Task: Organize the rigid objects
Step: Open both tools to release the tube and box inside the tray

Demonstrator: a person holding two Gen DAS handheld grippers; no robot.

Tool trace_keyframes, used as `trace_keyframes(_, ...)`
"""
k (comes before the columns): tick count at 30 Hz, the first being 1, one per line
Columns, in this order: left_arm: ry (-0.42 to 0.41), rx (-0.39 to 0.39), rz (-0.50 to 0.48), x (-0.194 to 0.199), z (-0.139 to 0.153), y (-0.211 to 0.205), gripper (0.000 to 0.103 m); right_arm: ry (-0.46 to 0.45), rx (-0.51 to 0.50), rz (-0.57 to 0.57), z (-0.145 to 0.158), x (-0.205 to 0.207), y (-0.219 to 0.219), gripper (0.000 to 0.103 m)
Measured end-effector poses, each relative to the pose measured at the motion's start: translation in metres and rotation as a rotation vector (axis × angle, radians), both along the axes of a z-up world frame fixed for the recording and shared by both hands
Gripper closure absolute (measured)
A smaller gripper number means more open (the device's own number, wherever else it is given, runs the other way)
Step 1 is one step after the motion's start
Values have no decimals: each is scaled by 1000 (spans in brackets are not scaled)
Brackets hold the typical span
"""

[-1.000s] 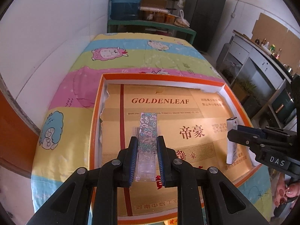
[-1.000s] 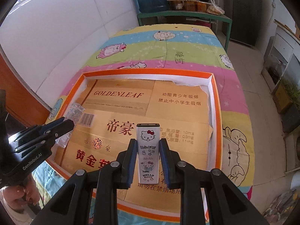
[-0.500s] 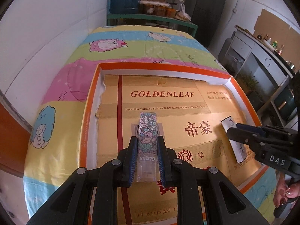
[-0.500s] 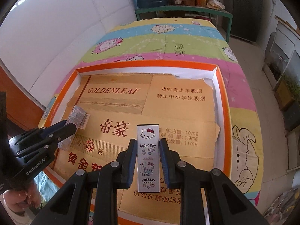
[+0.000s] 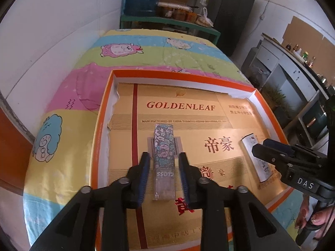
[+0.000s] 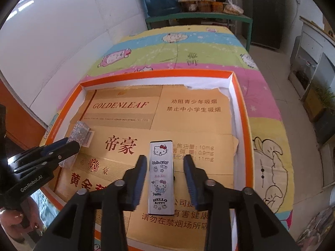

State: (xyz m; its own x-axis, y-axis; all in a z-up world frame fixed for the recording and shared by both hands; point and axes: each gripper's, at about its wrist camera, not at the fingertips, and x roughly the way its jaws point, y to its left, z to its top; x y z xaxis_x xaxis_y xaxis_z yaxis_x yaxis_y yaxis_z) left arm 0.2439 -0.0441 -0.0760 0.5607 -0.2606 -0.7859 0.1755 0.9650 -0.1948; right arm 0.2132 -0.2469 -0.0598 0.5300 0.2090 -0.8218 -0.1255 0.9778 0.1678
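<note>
L tool [image 5: 164, 167] just opening, floral box [image 5: 164, 146] freed; R-cam-only: Kitty print [image 6: 160, 173].

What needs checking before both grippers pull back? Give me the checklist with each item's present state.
1. Left gripper jaws clear of the floral box: ok, they have just been opening.
2. Right gripper jaws clear of the Hello Kitty box: ok, likewise just opening.
3. Both boxes lying flat on the cardboard liner: ok.
4. Both inside the orange tray: ok.
5. Boxes apart: ok.
</note>
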Motion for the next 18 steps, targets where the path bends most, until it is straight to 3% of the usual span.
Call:
trace_keyframes(2,5,-8,-7,-5,4,1,60,-19,5,-5,4,-4,-1,58)
trace_keyframes(5,0,-14,-9,-14,10,2,59,-39,19,-17,11,-13,-2,58)
trace_keyframes(12,-103,74,-1,-55,34,-1,59,-97,34,-59,29,-45,-3,57)
trace_keyframes(18,-140,63,-1,-91,50,0,59,-164,32,-107,46,-83,-2,57)
